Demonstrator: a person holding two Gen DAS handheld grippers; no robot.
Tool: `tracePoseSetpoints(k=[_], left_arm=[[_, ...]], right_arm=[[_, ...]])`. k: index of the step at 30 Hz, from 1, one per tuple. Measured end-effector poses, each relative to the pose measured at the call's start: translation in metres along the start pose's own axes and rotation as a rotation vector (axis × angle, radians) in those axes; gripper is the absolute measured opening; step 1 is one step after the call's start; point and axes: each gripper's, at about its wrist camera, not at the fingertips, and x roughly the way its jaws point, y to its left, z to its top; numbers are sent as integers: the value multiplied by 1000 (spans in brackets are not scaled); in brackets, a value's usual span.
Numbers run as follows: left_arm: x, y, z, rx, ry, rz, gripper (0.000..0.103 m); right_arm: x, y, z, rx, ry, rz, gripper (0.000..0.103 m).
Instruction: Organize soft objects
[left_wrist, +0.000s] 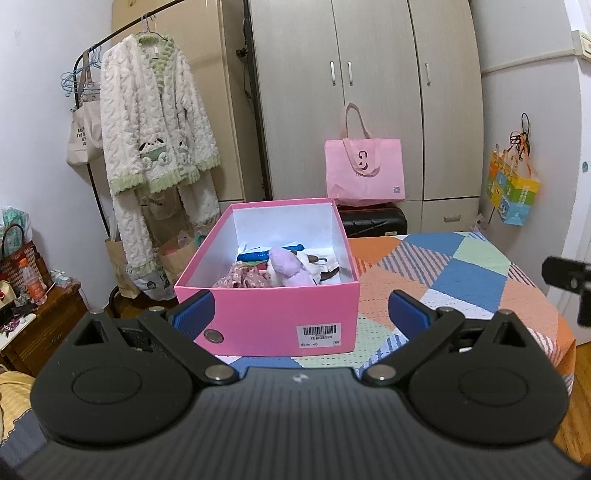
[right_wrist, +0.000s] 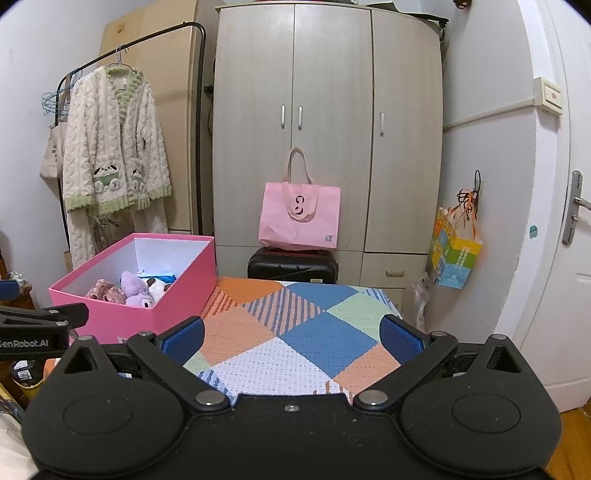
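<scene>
1. Pink cardboard box (left_wrist: 266, 317) sits open on my patchwork blanket (right_wrist: 295, 332), at its left side.
2. Inside I see a purple plush toy (left_wrist: 288, 267), a floral cloth (left_wrist: 243, 278) and a white plush (right_wrist: 159, 286) lying together.
3. My left gripper (left_wrist: 301, 312) hangs spread wide before the box, empty.
4. My right gripper (right_wrist: 291, 334) is also wide apart over bare blanket.

Left wrist view looks forward along its jaws, close to the open pink cardboard box (left_wrist: 266, 314); right wrist view sits further right, facing the patchwork-covered bed (right_wrist: 295, 332); both share the box, the beige wooden wardrobe (right_wrist: 328, 129) and the pink tote bag (left_wrist: 364, 171).
</scene>
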Motion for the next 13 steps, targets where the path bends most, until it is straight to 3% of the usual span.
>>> tracePoseSetpoints(k=[13], left_arm=[[0, 1, -1, -8, -4, 2, 102]], right_arm=[[11, -11, -2, 59, 39, -20, 102]])
